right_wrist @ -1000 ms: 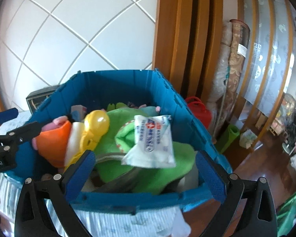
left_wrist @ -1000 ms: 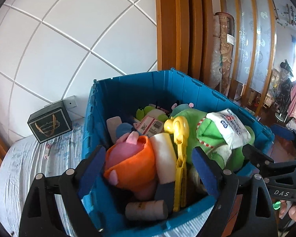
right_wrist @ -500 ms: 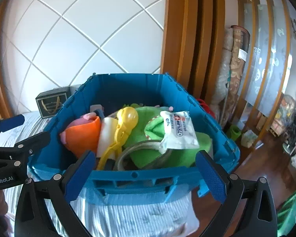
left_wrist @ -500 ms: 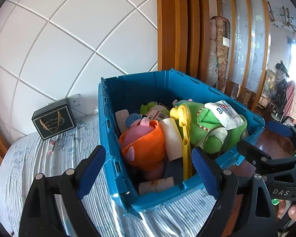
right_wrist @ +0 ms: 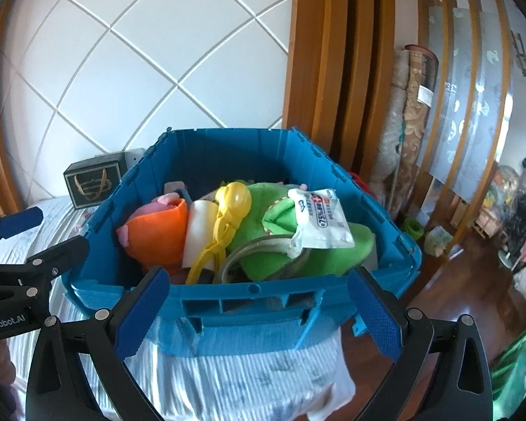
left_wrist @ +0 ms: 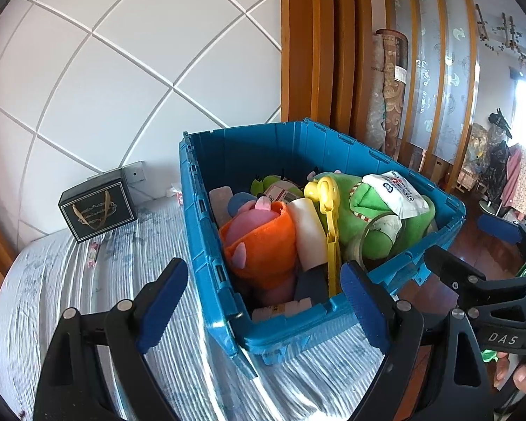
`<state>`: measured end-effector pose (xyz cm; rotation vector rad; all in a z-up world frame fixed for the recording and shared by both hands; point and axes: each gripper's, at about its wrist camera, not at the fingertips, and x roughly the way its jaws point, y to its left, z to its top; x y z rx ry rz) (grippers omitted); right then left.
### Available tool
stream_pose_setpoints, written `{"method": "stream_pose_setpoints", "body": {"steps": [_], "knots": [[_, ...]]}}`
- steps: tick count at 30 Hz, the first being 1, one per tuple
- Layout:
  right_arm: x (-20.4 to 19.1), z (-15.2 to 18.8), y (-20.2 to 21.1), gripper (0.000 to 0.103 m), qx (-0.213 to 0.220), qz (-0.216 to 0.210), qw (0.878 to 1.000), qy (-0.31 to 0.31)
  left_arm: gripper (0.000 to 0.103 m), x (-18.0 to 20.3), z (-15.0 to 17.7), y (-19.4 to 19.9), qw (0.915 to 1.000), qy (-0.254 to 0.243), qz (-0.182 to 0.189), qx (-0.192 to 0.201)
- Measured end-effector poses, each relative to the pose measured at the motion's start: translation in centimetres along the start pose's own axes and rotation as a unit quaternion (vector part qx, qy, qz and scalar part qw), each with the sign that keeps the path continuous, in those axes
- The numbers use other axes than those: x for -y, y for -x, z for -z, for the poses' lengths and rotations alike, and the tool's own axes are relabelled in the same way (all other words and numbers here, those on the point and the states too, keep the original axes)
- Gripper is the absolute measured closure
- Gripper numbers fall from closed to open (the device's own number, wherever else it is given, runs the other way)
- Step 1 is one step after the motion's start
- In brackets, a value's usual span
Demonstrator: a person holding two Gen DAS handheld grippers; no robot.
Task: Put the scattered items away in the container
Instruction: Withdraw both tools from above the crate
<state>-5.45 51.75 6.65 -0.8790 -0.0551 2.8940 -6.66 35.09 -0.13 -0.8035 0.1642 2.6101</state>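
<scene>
A green plush toy (right_wrist: 333, 245) lies partly hidden beneath a wipes packet (right_wrist: 321, 219); items deeper in the blue crate (right_wrist: 249, 301) stay buried, unidentifiable.

black gift box (left_wrist: 96, 209), rolled carpets (right_wrist: 408, 129) — upright

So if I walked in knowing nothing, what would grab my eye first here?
Probably the big blue plastic crate on the striped bed cover, heaped with bright things: an orange-and-pink plush toy at its left, a green plush toy at its right with a white wipes packet on top. Next, the two black claws with blue pads, left claw and right claw, both open and empty.
</scene>
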Motion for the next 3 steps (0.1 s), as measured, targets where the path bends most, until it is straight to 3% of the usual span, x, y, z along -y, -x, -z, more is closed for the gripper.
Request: {"method": "stream_pose_setpoints", "body": {"steps": [3], "knots": [[-0.34, 0.11, 0.09, 0.000, -0.001, -0.001, 1.000, 0.001, 0.014, -0.24, 0.44, 0.21, 1.0000, 0.002, -0.005, -0.003]]}}
